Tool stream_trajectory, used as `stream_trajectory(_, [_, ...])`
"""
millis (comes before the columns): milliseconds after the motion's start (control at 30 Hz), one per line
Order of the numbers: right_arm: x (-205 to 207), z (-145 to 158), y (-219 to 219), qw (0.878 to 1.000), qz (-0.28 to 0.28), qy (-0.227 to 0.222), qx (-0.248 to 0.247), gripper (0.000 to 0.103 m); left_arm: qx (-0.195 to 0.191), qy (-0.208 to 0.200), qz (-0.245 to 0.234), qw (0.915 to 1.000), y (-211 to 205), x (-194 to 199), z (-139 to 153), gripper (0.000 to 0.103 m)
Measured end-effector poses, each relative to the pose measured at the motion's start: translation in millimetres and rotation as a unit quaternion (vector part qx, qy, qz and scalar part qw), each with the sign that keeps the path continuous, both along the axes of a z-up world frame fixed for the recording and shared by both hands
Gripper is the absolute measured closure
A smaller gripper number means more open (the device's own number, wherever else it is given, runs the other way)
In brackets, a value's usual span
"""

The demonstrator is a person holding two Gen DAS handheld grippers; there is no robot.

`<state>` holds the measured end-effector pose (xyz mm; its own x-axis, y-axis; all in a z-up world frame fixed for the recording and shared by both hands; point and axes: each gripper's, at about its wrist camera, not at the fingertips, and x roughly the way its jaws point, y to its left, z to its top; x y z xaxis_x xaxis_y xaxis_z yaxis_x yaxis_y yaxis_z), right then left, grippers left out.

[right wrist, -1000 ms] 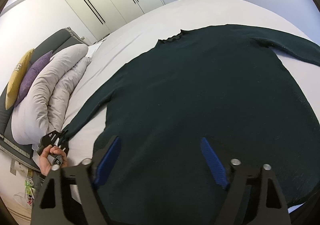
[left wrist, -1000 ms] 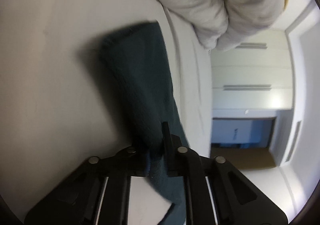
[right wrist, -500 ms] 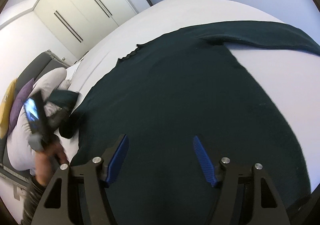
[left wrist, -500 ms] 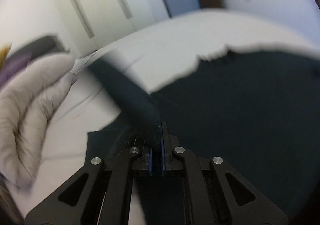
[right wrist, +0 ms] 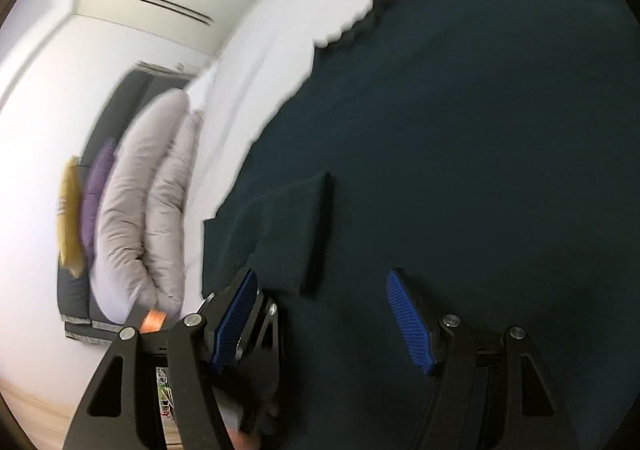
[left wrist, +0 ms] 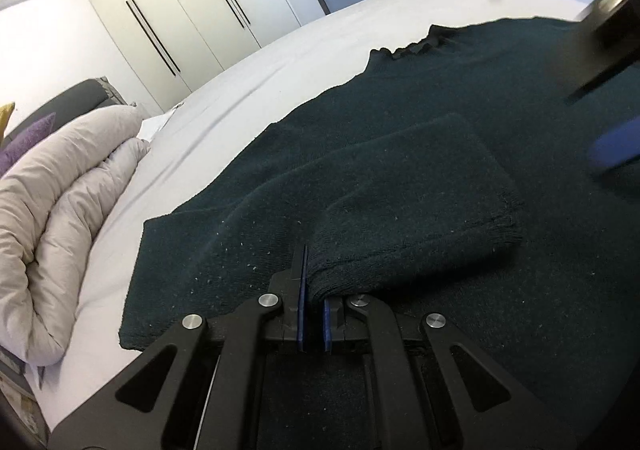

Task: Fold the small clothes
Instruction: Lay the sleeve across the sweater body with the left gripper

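A dark green sweater (left wrist: pixel 440 89) lies flat on the white bed (left wrist: pixel 240 89). One sleeve (left wrist: pixel 420 189) is folded across the sweater's body, its cuff end pointing right. My left gripper (left wrist: pixel 314 278) is shut on the near edge of that sleeve, low over the sweater. In the right wrist view the sweater (right wrist: pixel 480 129) fills the frame and the folded sleeve (right wrist: pixel 292 226) lies just ahead. My right gripper (right wrist: pixel 322 278) hangs open above the fabric with nothing between its blue pads (right wrist: pixel 412 322). The left gripper (right wrist: pixel 256 318) shows right behind its left finger.
A rolled grey duvet (left wrist: pixel 60 209) lies along the bed's left side, with a purple pillow (right wrist: pixel 96 185) and a yellow pillow (right wrist: pixel 70 217) behind it. White wardrobe doors (left wrist: pixel 180 17) and a door stand beyond the bed. Bare sheet lies between the duvet and the sweater.
My left gripper has carried the sleeve from out beside the duvet over onto the sweater's body. My right gripper has swung left and lower, close beside the left one.
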<state>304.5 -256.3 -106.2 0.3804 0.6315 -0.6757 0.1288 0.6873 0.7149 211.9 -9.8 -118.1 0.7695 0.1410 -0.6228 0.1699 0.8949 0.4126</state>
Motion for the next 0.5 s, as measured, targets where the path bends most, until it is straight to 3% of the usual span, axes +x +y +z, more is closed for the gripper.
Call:
stream_trajectory(100, [22.6,-20.8,22.3,0.999,0.003,0.035,0.031,0.032,-0.033,0.0,0.007,0.9994,8.8,-2.1,5.7,0.098])
stream_trajectory(267, [42.2,-26.8,38.2,0.998,-0.003,0.038,0.057,0.032,-0.089,0.005,0.025,0.9957,30.0,-0.6,14.6,0.098])
stream_trajectory(433, [52.4,-25.1,53.4,0.998,0.008,0.032,0.06,0.034,-0.104,0.007,0.028,0.9942,36.2,-0.3,17.5,0.098])
stream_trajectory(500, [50.5,-23.9,57.7,0.998,0.013,0.028,0.06,0.04,-0.105,0.008,0.028,0.994,37.5,-0.5,18.0,0.098])
